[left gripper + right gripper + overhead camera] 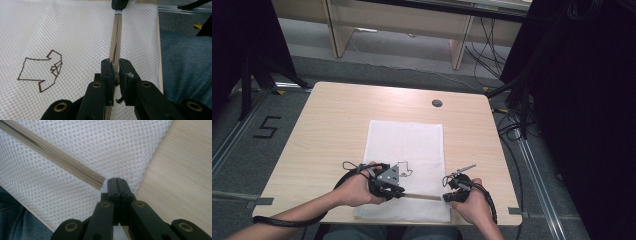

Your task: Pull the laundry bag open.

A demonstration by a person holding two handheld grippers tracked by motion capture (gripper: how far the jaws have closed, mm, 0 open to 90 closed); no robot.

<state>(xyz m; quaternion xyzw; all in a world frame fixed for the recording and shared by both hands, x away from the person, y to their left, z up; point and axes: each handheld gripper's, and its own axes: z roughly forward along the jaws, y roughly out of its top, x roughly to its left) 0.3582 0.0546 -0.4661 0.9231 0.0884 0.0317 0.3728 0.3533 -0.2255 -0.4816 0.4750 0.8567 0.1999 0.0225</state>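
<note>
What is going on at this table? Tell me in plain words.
A person is working the zipper of a white mesh bag lying flat on the wooden table. The left gripper is closed on the zipper's pull. The right gripper, jaws shut, pinches the bag at the zipper's other end. In the left gripper view the zipper looks closed along its length.
</note>
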